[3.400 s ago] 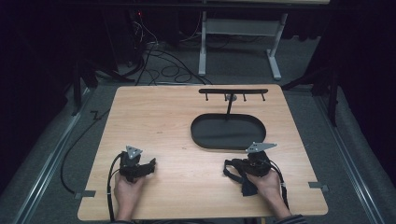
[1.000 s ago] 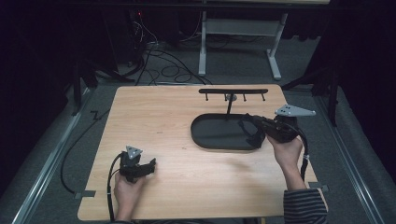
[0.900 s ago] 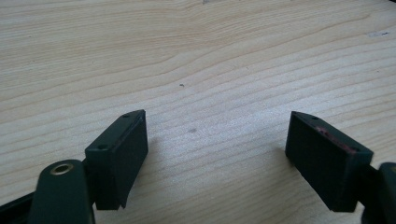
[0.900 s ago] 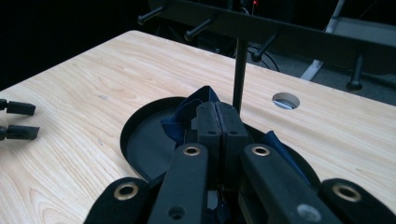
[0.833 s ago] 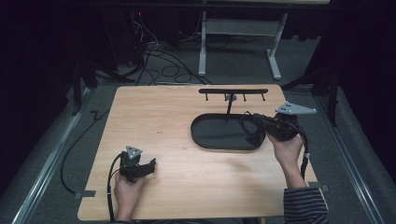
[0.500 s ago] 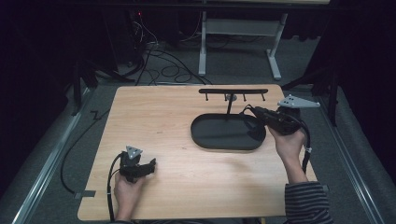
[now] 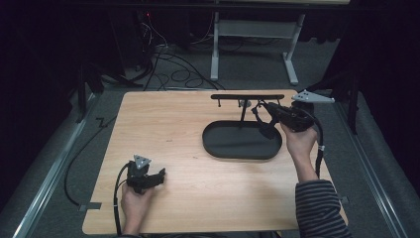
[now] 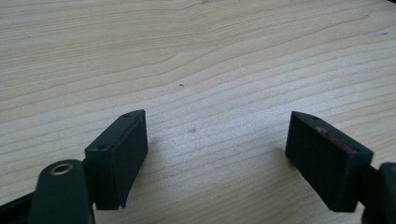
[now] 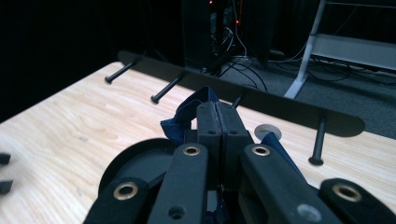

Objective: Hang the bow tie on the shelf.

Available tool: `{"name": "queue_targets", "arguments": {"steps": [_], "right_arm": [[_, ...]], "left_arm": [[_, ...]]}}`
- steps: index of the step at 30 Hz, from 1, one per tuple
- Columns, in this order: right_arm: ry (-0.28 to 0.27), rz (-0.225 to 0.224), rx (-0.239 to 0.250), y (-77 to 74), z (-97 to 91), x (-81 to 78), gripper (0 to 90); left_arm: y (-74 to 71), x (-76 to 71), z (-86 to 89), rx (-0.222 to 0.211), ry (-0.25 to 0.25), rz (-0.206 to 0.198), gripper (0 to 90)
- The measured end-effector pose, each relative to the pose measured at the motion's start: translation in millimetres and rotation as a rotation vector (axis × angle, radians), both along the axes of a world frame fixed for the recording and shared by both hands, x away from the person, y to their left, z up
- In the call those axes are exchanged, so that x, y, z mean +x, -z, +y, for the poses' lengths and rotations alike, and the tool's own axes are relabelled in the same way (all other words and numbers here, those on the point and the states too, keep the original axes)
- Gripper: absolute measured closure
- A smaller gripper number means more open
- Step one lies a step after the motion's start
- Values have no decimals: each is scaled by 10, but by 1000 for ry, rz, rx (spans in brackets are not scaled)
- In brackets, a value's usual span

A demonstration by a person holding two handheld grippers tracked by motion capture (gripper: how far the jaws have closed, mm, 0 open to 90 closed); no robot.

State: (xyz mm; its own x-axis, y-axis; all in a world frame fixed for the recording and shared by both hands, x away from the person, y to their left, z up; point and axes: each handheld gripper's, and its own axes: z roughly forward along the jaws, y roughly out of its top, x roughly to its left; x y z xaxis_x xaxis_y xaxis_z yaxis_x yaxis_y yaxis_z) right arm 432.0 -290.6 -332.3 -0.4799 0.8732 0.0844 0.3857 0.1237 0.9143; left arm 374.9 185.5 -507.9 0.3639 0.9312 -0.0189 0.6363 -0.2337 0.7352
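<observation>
My right gripper [image 7: 259, 108] [image 9: 217, 113] is shut on a dark blue cloth [image 9: 183, 122], which hangs from its jaws [image 7: 264, 127] over the far right end of the black oval tray [image 7: 210, 145] [image 9: 122, 164]. It points toward the black peg rack [image 7: 246, 96] [image 9: 285, 107], whose horizontal bar carries several pegs [image 9: 165, 88] facing me. The jaw tips sit just short of the bar, apart from it. My left gripper [image 7: 158, 175] [image 8: 217, 140] rests on the wooden table [image 8: 196, 60] near its front left, open, with bare wood between its jaws.
A post holds the rack up from the tray's far edge. Beyond the table stand a white desk frame [image 7: 252, 34] and floor cables [image 7: 168, 59]. Metal rails run along both table sides.
My right gripper has risen and moved away from me toward the rack, carrying the cloth from over the tray's right side. The left gripper has stayed put.
</observation>
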Motion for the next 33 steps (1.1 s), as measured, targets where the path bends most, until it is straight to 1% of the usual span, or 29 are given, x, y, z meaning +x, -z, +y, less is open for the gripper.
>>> {"name": "queue_targets", "arguments": {"steps": [1,3,9,11,13,14,16,23,27,33], "right_arm": [[0,0,0,0,0,0,900],[6,4,1,1,11,53,900],[24,1,-21,14,67,172,900],[43,7,-35,31,76,209,900],[48,8,-40,37,76,220,900],[56,5,-55,42,76,230,900],[72,0,-68,50,85,241,900],[96,5,-94,109,109,306,900],[94,13,-69,136,106,326,900],[99,26,-72,176,86,350,900]], "left_arm": [[1,0,-1,0,-1,0,214],[1,0,-3,-1,-2,-2,214],[1,0,-2,-2,-2,-2,214],[0,0,0,-1,0,0,214],[0,0,0,-1,0,0,214],[1,0,-2,-2,-2,-2,214],[1,0,-3,-2,0,-1,214],[1,-1,-4,0,0,-1,214],[1,-1,-4,0,0,-1,214],[1,-1,-4,0,0,-1,214]]}}
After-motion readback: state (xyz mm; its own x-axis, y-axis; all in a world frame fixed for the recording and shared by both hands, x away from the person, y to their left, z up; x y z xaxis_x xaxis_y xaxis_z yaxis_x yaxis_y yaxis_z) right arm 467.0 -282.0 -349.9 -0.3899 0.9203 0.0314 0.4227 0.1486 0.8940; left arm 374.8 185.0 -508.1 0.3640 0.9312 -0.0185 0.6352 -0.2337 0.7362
